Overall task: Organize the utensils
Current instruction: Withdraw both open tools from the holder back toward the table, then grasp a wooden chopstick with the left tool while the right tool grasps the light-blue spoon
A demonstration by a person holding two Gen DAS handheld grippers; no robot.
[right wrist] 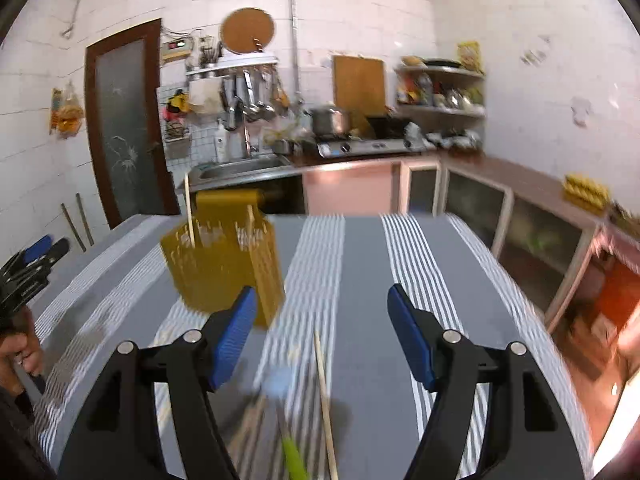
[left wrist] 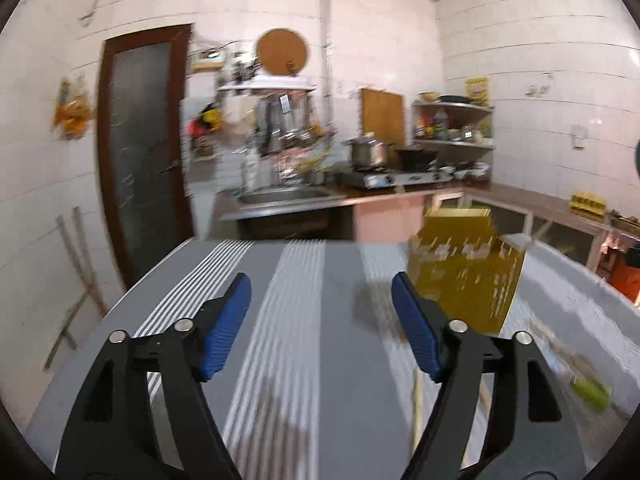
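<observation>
- Under everything, a table in a grey cloth with white stripes (left wrist: pixel 304 280) fills the lower half of both wrist views, and both views are smeared with blur.
- On that cloth stands the tall yellow perforated plastic utensil holder (right wrist: pixel 224 264), upright, with a pale wooden stick (right wrist: pixel 189 216) rising from its near-left corner.
- Left gripper (left wrist: pixel 320 312): blue pads spread wide, nothing between them, just striped cloth; the holder (left wrist: pixel 468 268) sits just beyond its right-hand finger.
- Right gripper (right wrist: pixel 322 316): pads also spread wide, pinching nothing; the holder stands just past its left-hand finger.
- Nearer than the holder, loose on the cloth in the right wrist view: a long wooden chopstick (right wrist: pixel 325 400) lying lengthways between the black finger arms, apart from both pads.
- Beside that chopstick, a green-handled utensil (right wrist: pixel 294 460) and some blurred pale pieces; exactly what they are I cannot tell.
- Far left of the holder in the right wrist view, a hand (right wrist: pixel 22 354) grips the other tool's handle.
</observation>
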